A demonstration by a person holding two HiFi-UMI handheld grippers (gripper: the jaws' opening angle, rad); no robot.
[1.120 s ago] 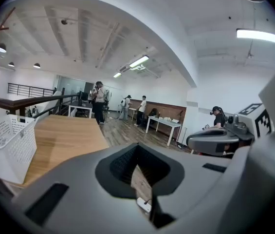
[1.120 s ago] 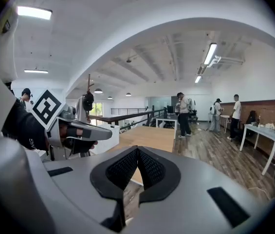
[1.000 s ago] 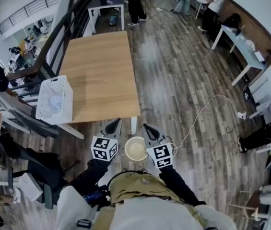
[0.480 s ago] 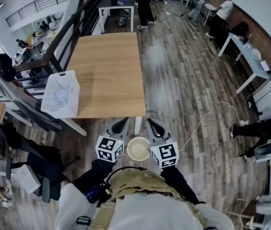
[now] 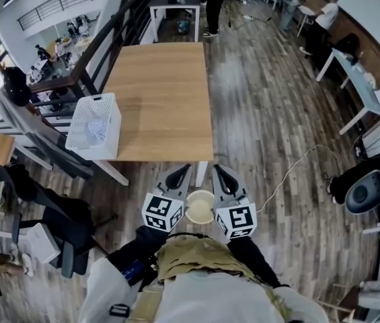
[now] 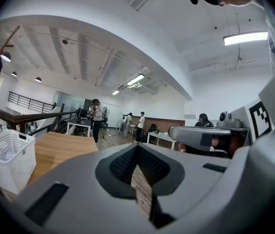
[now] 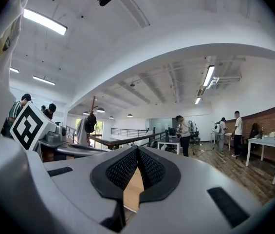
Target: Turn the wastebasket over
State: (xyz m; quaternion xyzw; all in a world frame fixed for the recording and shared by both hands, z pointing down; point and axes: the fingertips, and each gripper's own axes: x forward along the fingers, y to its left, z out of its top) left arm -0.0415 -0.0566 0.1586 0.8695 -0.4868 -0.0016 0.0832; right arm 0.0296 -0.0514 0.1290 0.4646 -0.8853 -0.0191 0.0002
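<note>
Both hand-held grippers have come up in front of the body over the last second. In the head view the bench (image 5: 166,93) has drifted so that the wastebasket (image 5: 94,128) sits a little nearer the middle of the picture. The basket itself has not shifted on the bench: it is upright, mouth up, with something pale and crumpled inside. The turning-over has not begun, and this looks like the approach only.

The left hand-held gripper (image 5: 178,175) is clenched on nothing, its jaws meeting with only floor and bench seen through the notch. The right hand-held gripper (image 5: 223,177) is likewise clenched and empty. Either one must release before it can take the rim.

The wastebasket stands ahead and well to the left of the left hand-held gripper, and farther still from the right one. It is at the bench's left edge, so a clumsy tip could send it off that side.

Directly ahead of both hand-held grippers lie the bench's near edge and a white leg (image 5: 202,173). Left of the left hand-held gripper, dark chairs (image 5: 48,147) and a railing (image 5: 102,42) crowd the basket's outer side. To the right of the right hand-held gripper the wooden floor (image 5: 270,113) is open, apart from a loose cable (image 5: 290,163). The broad bare bench top beside the basket looks the safest room for tipping it.
</note>
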